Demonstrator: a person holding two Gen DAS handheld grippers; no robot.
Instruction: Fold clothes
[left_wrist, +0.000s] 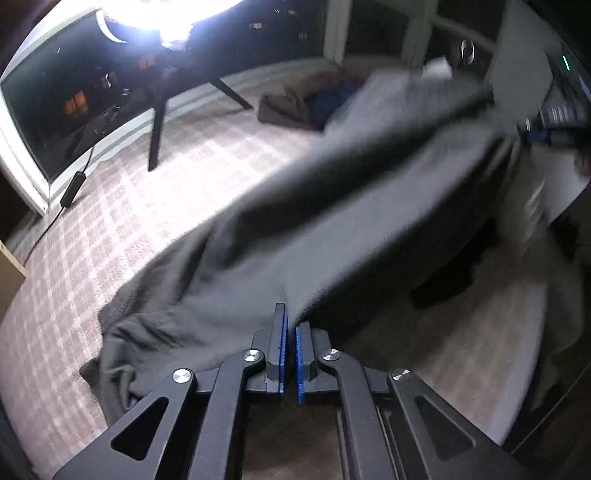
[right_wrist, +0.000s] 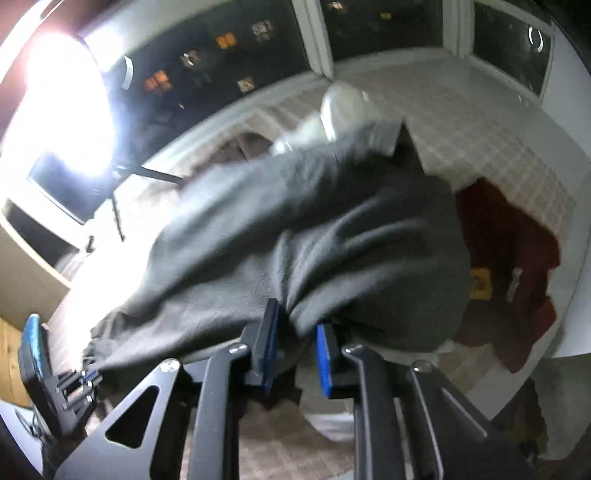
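Observation:
A dark grey garment hangs stretched between both grippers, its lower end trailing on the checked carpet. In the left wrist view my left gripper is shut on the garment's edge, with cloth pinched at the tips of the blue pads. The right gripper shows blurred at the upper right, at the garment's other end. In the right wrist view my right gripper is shut on a bunched fold of the grey garment, which fills the gap between its pads. The left gripper appears at the lower left.
A bright lamp on black tripod legs stands by dark windows. A brown and blue clothes pile lies at the back. A red garment lies to the right and a white one behind. A black power adapter lies on the carpet.

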